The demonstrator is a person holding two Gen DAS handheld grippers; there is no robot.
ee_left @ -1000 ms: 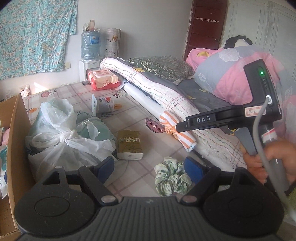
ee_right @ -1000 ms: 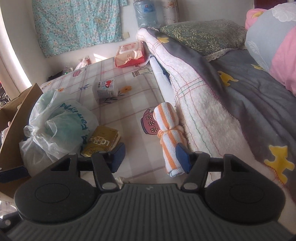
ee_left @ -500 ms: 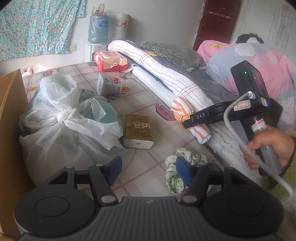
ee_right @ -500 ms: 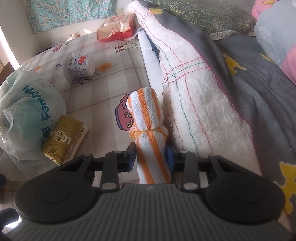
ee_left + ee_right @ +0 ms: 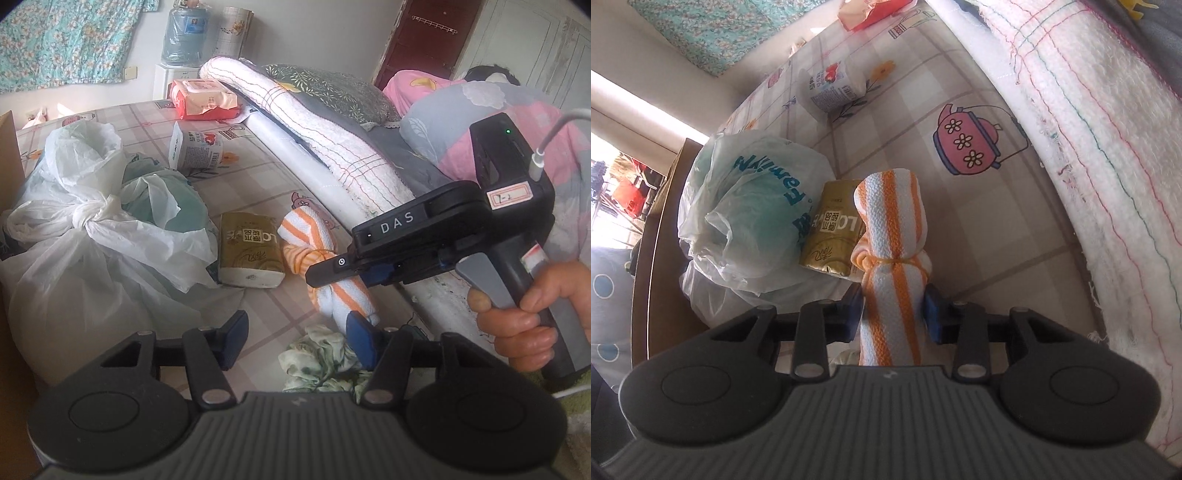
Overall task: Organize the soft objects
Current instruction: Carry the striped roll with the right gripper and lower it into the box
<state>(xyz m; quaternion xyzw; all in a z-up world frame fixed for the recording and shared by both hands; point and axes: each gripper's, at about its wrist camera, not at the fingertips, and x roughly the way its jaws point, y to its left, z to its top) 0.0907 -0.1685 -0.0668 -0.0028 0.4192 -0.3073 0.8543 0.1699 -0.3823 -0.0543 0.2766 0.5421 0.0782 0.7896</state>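
The orange-striped rolled towel [image 5: 892, 266] is clamped between the blue pads [image 5: 854, 312] of the right gripper [image 5: 892, 314], whose jaws are easing open slightly; its far end is seen beyond the jaws, beside a gold tissue pack [image 5: 831, 236]. The left gripper [image 5: 295, 339] is seen closing, its right pad against a green floral scrunchie [image 5: 321, 363], nothing yet pinched. A knotted plastic bag [image 5: 92, 236] lies left of those jaws.

Checked mattress cover [image 5: 258, 173]: plastic bags [image 5: 85, 236], tissue pack [image 5: 247, 251], scrunchie [image 5: 321, 363].
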